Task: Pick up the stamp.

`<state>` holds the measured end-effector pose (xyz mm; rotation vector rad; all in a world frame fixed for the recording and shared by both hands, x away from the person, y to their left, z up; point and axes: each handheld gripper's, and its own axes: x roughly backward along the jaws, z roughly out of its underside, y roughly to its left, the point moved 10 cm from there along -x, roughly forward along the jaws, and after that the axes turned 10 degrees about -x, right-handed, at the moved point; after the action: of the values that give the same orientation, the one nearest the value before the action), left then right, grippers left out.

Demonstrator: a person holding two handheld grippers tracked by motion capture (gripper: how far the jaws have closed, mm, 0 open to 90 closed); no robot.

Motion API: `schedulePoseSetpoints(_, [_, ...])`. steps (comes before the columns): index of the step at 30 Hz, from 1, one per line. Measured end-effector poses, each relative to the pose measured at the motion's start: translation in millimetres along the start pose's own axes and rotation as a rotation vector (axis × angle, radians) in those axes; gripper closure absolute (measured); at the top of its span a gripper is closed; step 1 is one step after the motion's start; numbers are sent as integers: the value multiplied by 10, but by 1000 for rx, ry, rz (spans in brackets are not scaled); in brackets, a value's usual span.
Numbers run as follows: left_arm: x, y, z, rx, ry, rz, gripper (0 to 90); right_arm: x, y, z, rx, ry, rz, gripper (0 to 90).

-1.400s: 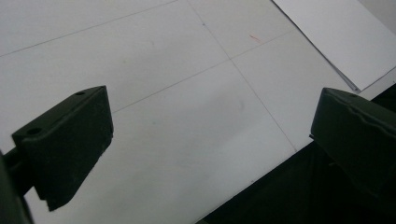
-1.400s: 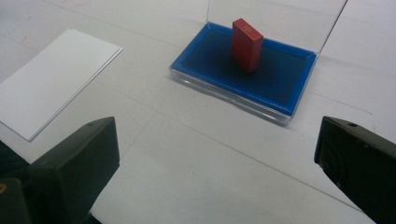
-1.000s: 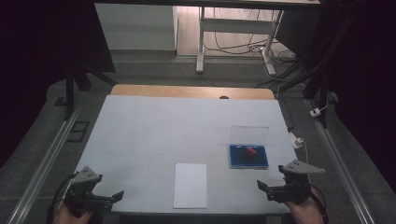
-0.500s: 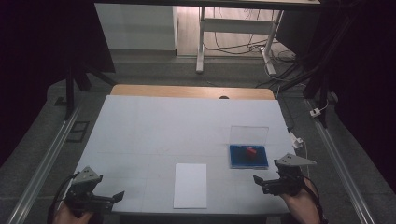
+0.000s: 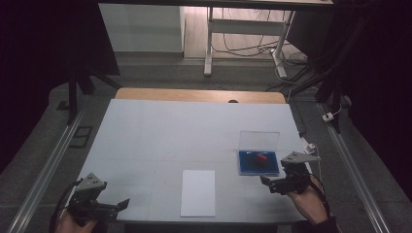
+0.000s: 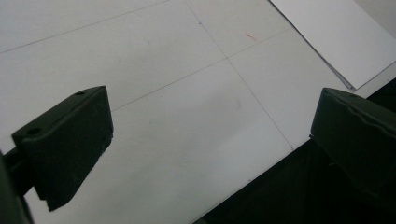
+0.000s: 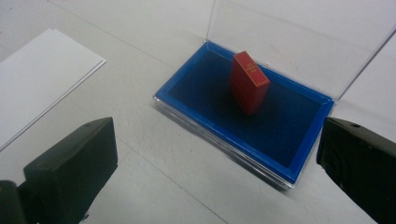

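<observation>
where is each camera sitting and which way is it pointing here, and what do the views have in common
High view: fixed above the person's side, looking forward and down on the white table; shows both hands with the left gripper and right gripper.
Left gripper view: rides the left gripper, looking past its open jaws at the table's near edge and the white paper.
Right gripper view: rides the right gripper, facing the blue case holding a red block.
Shared: all three show the white paper.

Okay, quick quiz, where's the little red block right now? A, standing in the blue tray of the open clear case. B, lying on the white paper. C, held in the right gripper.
A: the red block stands on the blue tray, untouched by the open right gripper.
</observation>
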<state>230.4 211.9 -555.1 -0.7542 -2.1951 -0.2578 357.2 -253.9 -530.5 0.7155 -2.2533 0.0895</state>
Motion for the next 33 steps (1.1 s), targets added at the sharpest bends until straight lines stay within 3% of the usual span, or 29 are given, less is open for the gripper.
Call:
schedulePoseSetpoints(4, [-1, 0, 0, 0, 0, 0, 0, -55, -29, -36, -15, 1, -5, 0])
schedulePoseSetpoints(19, [-5, 0, 1, 2, 3, 1, 0, -269, -158, -133, 16, 44, 17, 0])
schedulePoseSetpoints(31, [-6, 0, 2, 3, 4, 2, 0, -518, -215, -226, 68, 93, 16, 0])
schedulePoseSetpoints(33, [-6, 0, 2, 2, 4, 2, 0, -532, -214, -249, 71, 92, 4, 53])
